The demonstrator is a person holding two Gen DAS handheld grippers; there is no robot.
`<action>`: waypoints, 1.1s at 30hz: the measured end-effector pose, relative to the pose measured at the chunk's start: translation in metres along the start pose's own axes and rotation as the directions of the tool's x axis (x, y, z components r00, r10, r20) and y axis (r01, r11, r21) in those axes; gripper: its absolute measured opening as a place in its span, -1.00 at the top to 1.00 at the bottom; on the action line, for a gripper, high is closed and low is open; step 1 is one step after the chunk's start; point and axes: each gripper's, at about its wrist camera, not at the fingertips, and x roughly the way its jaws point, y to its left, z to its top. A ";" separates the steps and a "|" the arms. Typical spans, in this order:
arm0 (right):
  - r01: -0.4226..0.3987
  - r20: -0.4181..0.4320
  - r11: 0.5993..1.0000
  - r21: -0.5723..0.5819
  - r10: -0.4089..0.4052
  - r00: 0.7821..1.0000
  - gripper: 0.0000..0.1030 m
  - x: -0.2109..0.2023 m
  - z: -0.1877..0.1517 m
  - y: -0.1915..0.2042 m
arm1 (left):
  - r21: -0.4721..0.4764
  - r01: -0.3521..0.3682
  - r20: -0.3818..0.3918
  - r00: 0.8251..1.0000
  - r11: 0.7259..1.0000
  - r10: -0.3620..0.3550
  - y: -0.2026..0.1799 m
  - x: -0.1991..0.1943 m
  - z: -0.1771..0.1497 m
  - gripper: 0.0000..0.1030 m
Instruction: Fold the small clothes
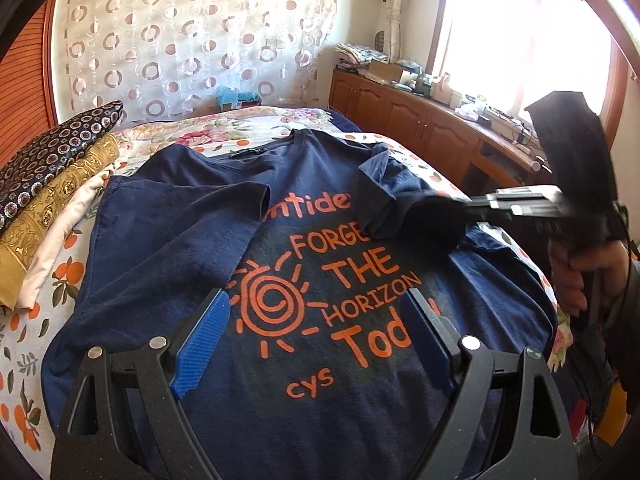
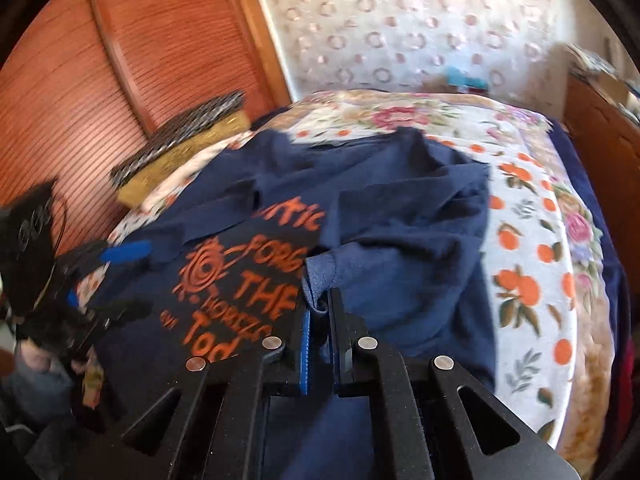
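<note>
Nearest the left wrist camera, the left gripper (image 1: 316,336) hangs with its blue-padded fingers spread wide and nothing between them, poised over the lower chest of the navy T-shirt (image 1: 280,360); I judge it is waiting there to pin or take the hem once the sleeve fold is done. The shirt lies face up on the bed (image 1: 24,344), orange print showing, its collar pointing away toward the headboard end; it covers most of the near mattress, and its bottom hem is cut off behind the gripper bodies in both views.

In the right wrist view, the right gripper (image 2: 318,312) has its jaws pinched together on a bunched edge of the right sleeve (image 2: 400,232); the cloth is drawn inward over the print, probably to square the shirt's side before the body is folded. The left sleeve (image 1: 192,208) already lies turned in across the chest, partly covering the first printed word.

Further off, a stack of folded cloths (image 1: 52,184) sits at the bed's far left, likely finished pieces kept clear of the work; beyond it, a patterned curtain (image 1: 180,40) and a wooden cabinet (image 1: 420,120) under a washed-out window. The right view is motion-blurred, so the exact fabric edge in the jaws is hard to make out.
</note>
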 end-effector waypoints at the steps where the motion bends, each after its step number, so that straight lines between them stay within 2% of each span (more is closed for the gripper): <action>1: -0.005 -0.013 1.000 -0.006 0.005 1.000 0.85 0.002 -0.003 0.003 | 0.000 -0.001 0.002 1.000 1.000 0.001 0.001 0.000 0.001 -0.70; 5: 0.012 -0.027 0.999 0.035 -0.011 1.000 0.79 0.002 -0.013 -0.003 | 0.020 -0.016 0.005 1.000 1.000 0.016 0.000 0.003 0.007 -0.70; 7: 0.014 -0.007 0.998 0.057 -0.013 1.000 0.44 -0.005 -0.016 -0.008 | 0.048 -0.026 0.008 1.000 0.999 0.025 -0.004 0.006 0.013 -0.70; 8: 0.024 0.007 0.998 0.060 -0.025 1.000 0.34 -0.008 -0.018 -0.010 | 0.060 -0.029 0.008 1.000 0.998 0.029 -0.006 0.008 0.016 -0.70; 10: 0.059 0.027 0.996 0.061 -0.061 0.998 -0.04 -0.014 -0.023 -0.012 | 0.078 -0.024 0.003 1.000 0.997 0.024 -0.010 0.013 0.022 -0.69; 11: 0.085 0.033 0.994 0.062 -0.087 0.996 -0.08 -0.017 -0.027 -0.014 | 0.084 -0.018 -0.001 1.000 0.996 0.018 -0.012 0.016 0.025 -0.69; 15: 0.192 0.054 0.979 0.061 -0.196 0.979 -0.11 -0.033 -0.044 -0.020 | 0.108 0.015 -0.013 1.000 0.994 -0.014 -0.022 0.031 0.041 -0.70; 18: 0.282 0.037 0.958 0.056 -0.284 0.958 -0.11 -0.032 -0.054 -0.031 | 0.129 0.051 -0.017 0.999 0.990 -0.049 -0.031 0.046 0.055 -0.69; 22: 0.326 0.007 0.941 0.088 -0.328 0.945 -0.11 -0.025 -0.067 -0.041 | 0.166 0.060 -0.044 0.998 0.984 -0.053 -0.040 0.070 0.070 -0.63; 25: 0.365 -0.009 0.926 0.091 -0.366 0.931 -0.11 -0.020 -0.071 -0.046 | 0.192 0.072 -0.074 0.996 0.979 -0.058 -0.045 0.088 0.076 -0.42; 28: 0.343 0.012 0.933 0.105 -0.346 0.938 -0.12 -0.023 -0.075 -0.053 | 0.165 0.111 -0.119 0.989 0.980 -0.092 -0.045 0.106 0.080 -0.23; 30: 0.356 0.039 0.930 0.089 -0.360 0.932 -0.12 -0.022 -0.078 -0.049 | 0.149 0.126 -0.136 0.985 0.981 -0.106 -0.044 0.114 0.084 -0.07; 33: 0.354 0.046 0.930 0.093 -0.360 0.932 -0.13 -0.025 -0.083 -0.046 | 0.121 0.134 -0.164 0.980 0.984 -0.113 -0.040 0.126 0.089 0.04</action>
